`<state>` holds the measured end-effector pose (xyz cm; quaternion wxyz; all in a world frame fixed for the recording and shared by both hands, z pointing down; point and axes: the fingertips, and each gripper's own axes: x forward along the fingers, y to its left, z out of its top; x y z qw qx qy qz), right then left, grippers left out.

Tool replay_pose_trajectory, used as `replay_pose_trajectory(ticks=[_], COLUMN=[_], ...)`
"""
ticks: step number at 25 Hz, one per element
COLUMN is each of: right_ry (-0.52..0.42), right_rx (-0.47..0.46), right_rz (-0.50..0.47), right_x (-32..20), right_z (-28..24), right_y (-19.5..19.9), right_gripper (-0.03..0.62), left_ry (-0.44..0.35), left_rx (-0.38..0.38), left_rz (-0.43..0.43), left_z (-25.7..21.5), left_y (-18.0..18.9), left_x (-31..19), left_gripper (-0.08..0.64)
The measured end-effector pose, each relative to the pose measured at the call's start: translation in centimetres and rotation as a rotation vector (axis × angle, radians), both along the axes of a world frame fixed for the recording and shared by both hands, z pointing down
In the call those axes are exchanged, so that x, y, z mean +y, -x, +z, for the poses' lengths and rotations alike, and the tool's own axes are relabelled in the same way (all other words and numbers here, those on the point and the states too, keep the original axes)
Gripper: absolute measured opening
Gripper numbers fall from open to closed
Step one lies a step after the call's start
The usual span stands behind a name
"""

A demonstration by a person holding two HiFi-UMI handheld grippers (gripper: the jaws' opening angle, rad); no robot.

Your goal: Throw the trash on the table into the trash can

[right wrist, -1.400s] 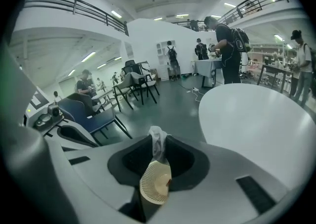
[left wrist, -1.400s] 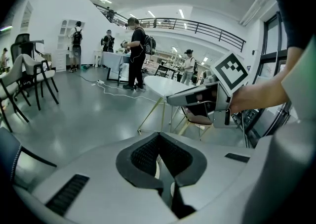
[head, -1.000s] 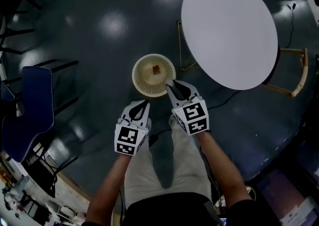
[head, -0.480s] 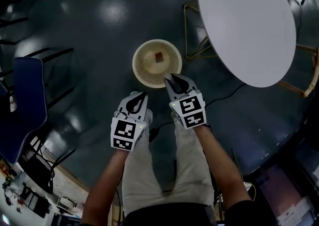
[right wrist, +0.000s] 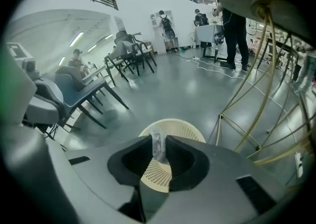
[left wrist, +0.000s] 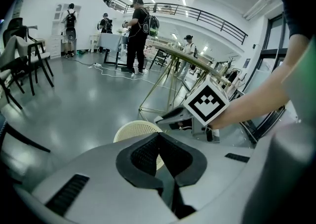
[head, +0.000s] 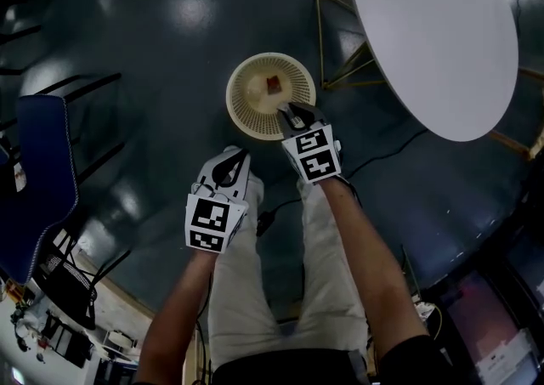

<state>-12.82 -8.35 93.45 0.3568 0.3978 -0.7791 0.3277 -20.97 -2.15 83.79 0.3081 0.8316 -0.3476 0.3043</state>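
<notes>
The cream mesh trash can [head: 255,107] stands on the dark floor beside the round white table [head: 433,35]. A small red piece [head: 273,83] lies inside it. My right gripper [head: 291,111] hangs over the can's near rim. In the right gripper view it [right wrist: 159,141] is shut on a small crumpled clear wrapper [right wrist: 158,145], with the trash can [right wrist: 173,126] directly below. My left gripper [head: 231,161] is lower left of the can, off its rim. In the left gripper view its jaws [left wrist: 159,138] are shut and empty, the trash can [left wrist: 133,130] just ahead.
The table's thin wire legs [head: 340,35] stand right of the can. A dark cable [head: 378,162] runs across the floor. A blue chair [head: 42,179] is at the left. Chairs [right wrist: 84,92] and several people [left wrist: 138,35] show farther off.
Both grippers have sunk toward the floor. The right one has come from the can's near side to over its rim, still holding the wrapper. The left stays shut.
</notes>
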Motion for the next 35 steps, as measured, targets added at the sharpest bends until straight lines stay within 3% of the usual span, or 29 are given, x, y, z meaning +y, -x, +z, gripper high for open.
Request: replay_pose_trajectory(ticks=[7,13,15,19,25,28,35], right_ry=[0.031,0.043,0.054,0.059,0.041,0.028,-0.014], right_rx=[0.088,0.082,0.080,0.084,0.088,0.079,0.029], right_rz=[-0.080,-0.070,-0.073,-0.074,-0.053,-0.052,-0.016], right_x=[0.4,-0.1,0.0,0.4,0.8,1.0,1.3], right_z=[3.8,5.5,6.0,6.1,4.3,2.3,-4.7], right_y=[0.3,1.5,1.9,2.0,1.2,0.6,1.0], right_gripper=[0.091,0.098,0.190,0.204,0.202,0.201,0.118], left_ry=[0.012,0.021,0.022,0.016,-0.022,-0.038,-0.064], left_rx=[0.004,0.006,0.004,0.009,0.009,0.017,0.028], left_rz=[0.008,0.003,0.006,0.005,0.004,-0.046,-0.077], left_z=[1.0,1.7,2.0,2.1,0.4,-1.5,-5.2], left_y=[0.6,1.6,1.9,2.2,2.8,2.9,3.0], left_x=[0.4,0.5,0.4,0.2,-0.3,-1.4,-2.6], left_gripper=[0.015,0.015,0.015,0.015,0.015,0.015,0.015])
